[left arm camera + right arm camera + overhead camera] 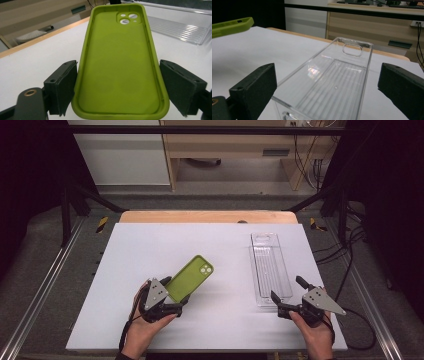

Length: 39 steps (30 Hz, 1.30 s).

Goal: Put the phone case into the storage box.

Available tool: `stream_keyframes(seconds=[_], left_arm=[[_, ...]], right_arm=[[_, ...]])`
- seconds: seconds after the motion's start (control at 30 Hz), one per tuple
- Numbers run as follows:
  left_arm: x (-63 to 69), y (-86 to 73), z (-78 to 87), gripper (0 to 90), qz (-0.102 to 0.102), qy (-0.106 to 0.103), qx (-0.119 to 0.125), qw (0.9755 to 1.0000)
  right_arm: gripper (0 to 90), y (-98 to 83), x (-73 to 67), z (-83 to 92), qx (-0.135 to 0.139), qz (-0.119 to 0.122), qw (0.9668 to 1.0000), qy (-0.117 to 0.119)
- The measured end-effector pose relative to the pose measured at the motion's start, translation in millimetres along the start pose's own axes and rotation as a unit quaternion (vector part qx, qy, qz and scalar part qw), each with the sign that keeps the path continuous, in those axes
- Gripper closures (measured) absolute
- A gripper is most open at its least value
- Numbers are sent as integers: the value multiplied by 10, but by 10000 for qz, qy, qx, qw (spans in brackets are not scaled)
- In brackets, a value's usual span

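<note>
A lime-green phone case sits between the jaws of my left gripper, which is shut on its lower end. The case is tilted and lifted off the white table. In the left gripper view its hollow inside faces the camera, camera cut-outs at the far end, and both pads press on its long sides. A clear plastic tray lies lengthwise on the right of the table. My right gripper is open at the tray's near end, jaws standing either side of it, with a gap at the right jaw.
The white table has a wooden strip at its far edge. Black frame legs and metal rails flank the table. Cables trail on the floor at the right. Wooden furniture stands beyond the table.
</note>
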<state>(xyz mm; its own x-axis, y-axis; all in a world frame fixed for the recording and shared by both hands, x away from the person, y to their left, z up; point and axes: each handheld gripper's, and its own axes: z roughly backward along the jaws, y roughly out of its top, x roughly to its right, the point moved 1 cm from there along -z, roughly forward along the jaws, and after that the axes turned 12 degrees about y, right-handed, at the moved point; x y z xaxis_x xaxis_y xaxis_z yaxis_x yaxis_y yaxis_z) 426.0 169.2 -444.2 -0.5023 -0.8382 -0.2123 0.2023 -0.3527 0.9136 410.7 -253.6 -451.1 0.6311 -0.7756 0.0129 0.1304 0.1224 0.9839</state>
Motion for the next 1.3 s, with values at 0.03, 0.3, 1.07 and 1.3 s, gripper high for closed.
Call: stream_keyframes(seconds=[0.03,0.3,1.07,1.3], left_arm=[[-2,1,9,165,-10,28,6,10000],[-11,28,78,166,-19,115,169,9998],[-2,75,162,166,-49,146,406,9991],[-23,73,173,167,19,144,390,9991]], right_arm=[[28,40,-17,-13,-13,11,10000,24],[37,497,-274,-271,-209,320,9987,324],[74,1308,-799,-1220,-803,747,9902,870],[72,1298,-867,-1361,-887,597,9891,1009]])
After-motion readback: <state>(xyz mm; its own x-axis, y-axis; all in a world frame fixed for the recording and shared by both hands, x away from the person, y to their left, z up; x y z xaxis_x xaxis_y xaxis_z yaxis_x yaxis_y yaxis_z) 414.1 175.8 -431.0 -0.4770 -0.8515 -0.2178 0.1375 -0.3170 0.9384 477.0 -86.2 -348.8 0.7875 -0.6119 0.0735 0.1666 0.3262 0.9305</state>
